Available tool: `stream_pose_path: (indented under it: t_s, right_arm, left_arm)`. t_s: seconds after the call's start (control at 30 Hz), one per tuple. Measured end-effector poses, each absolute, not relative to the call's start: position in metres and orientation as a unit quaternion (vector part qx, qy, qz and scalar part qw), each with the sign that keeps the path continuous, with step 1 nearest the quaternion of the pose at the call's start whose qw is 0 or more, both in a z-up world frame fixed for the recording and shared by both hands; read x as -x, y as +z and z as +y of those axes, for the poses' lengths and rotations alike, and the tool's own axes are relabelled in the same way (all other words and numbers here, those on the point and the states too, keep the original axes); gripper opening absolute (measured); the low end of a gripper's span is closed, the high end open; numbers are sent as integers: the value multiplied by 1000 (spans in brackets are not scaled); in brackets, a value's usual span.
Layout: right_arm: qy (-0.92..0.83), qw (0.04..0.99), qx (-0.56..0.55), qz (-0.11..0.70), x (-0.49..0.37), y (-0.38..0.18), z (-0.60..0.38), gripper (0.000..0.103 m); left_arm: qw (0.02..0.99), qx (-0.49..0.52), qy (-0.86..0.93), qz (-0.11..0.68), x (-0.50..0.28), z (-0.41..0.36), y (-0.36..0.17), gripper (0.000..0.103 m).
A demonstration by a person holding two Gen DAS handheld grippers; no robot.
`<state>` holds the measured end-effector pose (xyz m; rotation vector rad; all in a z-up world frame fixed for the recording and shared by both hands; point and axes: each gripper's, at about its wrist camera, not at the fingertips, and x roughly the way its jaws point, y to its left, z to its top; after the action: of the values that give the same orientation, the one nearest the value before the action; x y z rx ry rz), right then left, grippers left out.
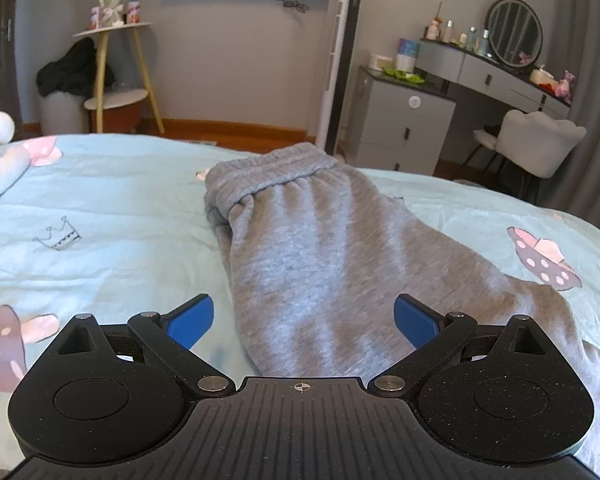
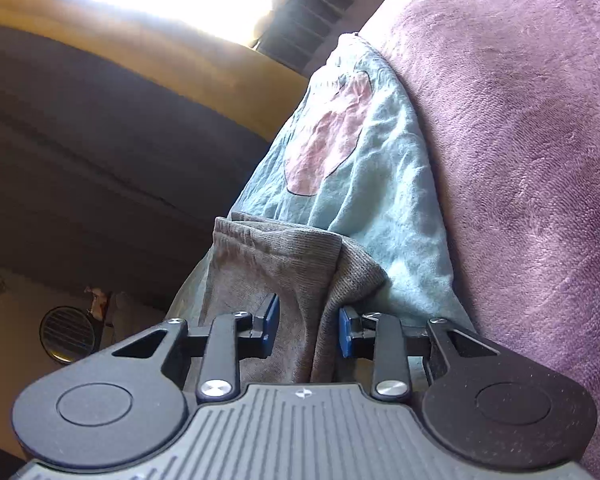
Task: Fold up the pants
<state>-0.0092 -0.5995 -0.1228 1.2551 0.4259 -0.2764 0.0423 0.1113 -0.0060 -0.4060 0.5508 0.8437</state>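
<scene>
The left gripper (image 1: 304, 320) hovers with jaws spread wide and nothing between them, just above the grey pants (image 1: 324, 264). The pants lie lengthwise on the pale blue bedsheet (image 1: 100, 208), ribbed waistband (image 1: 268, 176) at the far end, fabric softly wrinkled. The right gripper (image 2: 309, 330) has its jaws narrow, a fold of the grey cloth between the blue pads (image 2: 271, 322); whether they still press on it I cannot tell. No readable writing shows. Bare sheet lies on both sides of the pants; a purple blanket (image 2: 520, 140) borders the sheet.
</scene>
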Motion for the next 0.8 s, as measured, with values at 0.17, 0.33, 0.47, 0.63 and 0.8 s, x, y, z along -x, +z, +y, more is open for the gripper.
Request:
stream_pose_path:
  t_s: [0.17,0.33,0.47,0.63,0.8]
  right_arm:
    - [-140,791,-560,201,-1,-117,-596,16]
    - [-141,819,-523,190,-3,-101,-589,11]
    - [-141,809,-531,208,-13,-105,-593,31]
    - [-166,812,-510,229,-21,-100,-592,14]
    - [-185,831,-468,238,-27,-83,-583,9]
  left_arm:
    - [862,192,385,267,-44,108,-7,101]
    - [883,174,350,260,-47,98,-5,101]
    - [908,155,281,268,-54,81,-3,101]
    - [925,151,192,291,-60,49,-9,101]
    - [929,115,144,321,-71,20,-24,101]
